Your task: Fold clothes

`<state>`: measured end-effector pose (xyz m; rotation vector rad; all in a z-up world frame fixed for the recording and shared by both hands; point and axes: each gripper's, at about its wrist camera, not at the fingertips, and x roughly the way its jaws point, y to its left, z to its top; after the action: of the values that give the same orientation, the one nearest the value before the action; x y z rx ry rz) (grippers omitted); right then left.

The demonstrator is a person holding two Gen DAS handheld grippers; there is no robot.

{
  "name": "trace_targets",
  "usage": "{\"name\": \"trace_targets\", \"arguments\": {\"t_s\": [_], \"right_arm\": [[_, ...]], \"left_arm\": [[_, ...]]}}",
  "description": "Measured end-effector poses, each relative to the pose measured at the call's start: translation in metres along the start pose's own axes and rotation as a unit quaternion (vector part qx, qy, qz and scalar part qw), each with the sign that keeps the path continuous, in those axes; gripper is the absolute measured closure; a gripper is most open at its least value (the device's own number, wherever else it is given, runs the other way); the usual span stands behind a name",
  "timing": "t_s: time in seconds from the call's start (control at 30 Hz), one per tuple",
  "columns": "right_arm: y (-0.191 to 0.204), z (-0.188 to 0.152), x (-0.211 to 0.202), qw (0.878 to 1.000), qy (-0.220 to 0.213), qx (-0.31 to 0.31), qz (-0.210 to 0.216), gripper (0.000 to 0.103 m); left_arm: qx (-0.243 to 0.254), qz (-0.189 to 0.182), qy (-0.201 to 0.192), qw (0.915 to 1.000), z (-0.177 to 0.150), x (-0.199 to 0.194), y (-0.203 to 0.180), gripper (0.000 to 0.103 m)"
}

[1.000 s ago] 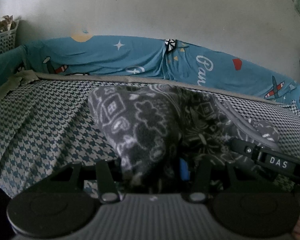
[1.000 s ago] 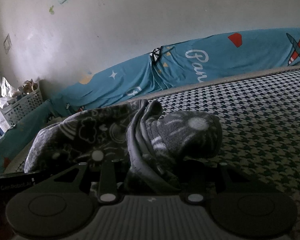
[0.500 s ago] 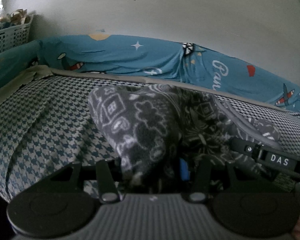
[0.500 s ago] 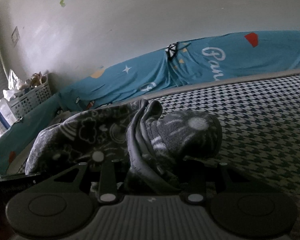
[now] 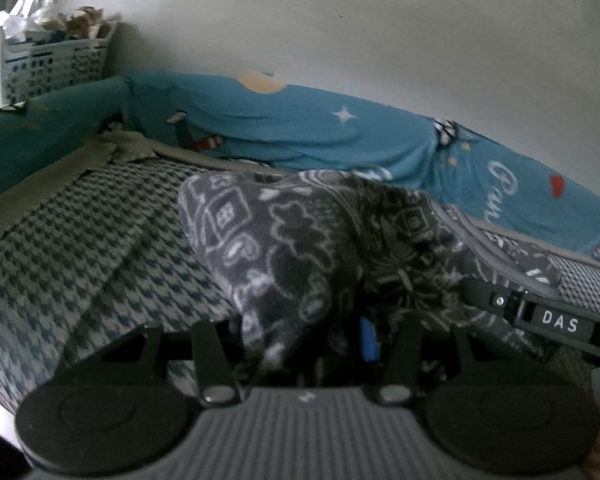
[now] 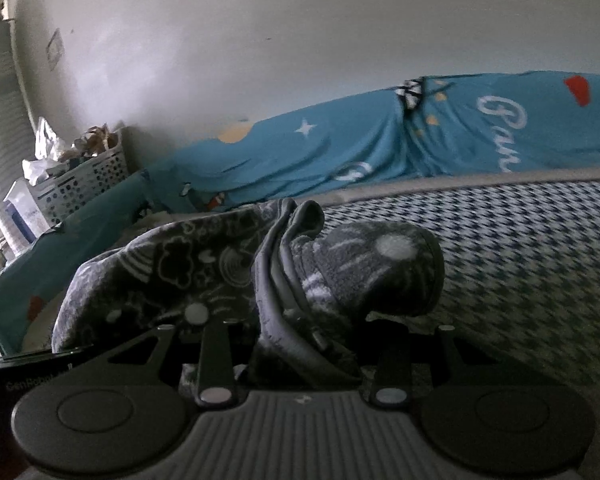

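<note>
A dark grey fleece garment with white doodle prints (image 5: 300, 248) is bunched up and held between both grippers above the houndstooth bedspread (image 5: 80, 248). My left gripper (image 5: 304, 344) is shut on one end of it; the cloth hides the fingertips. My right gripper (image 6: 304, 340) is shut on the other end, at the grey hem band (image 6: 276, 288); the garment (image 6: 188, 264) stretches to the left. The right gripper's body marked DAS (image 5: 556, 320) shows at the right of the left wrist view.
A teal printed bed bumper (image 6: 380, 140) runs along the white wall (image 5: 380, 40) behind the bed. A white laundry basket (image 5: 52, 64) with bags stands at the far left corner; it also shows in the right wrist view (image 6: 80, 184). The bedspread (image 6: 520, 264) stretches right.
Both grippers have swung to the left with the garment still held; the basket and the bed's left corner have come further into view. The grip has not changed.
</note>
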<state>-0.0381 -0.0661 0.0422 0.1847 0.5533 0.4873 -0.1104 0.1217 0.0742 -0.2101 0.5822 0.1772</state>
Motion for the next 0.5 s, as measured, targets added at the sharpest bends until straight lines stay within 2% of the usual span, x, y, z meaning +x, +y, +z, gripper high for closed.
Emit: {"name": "trace_targets", "arguments": {"t_s": [0.5], "right_arm": [[0.08, 0.036, 0.095, 0.997, 0.004, -0.021, 0.072, 0.064]], "left_arm": [[-0.032, 0.081, -0.031, 0.9957, 0.059, 0.023, 0.084, 0.056]]}}
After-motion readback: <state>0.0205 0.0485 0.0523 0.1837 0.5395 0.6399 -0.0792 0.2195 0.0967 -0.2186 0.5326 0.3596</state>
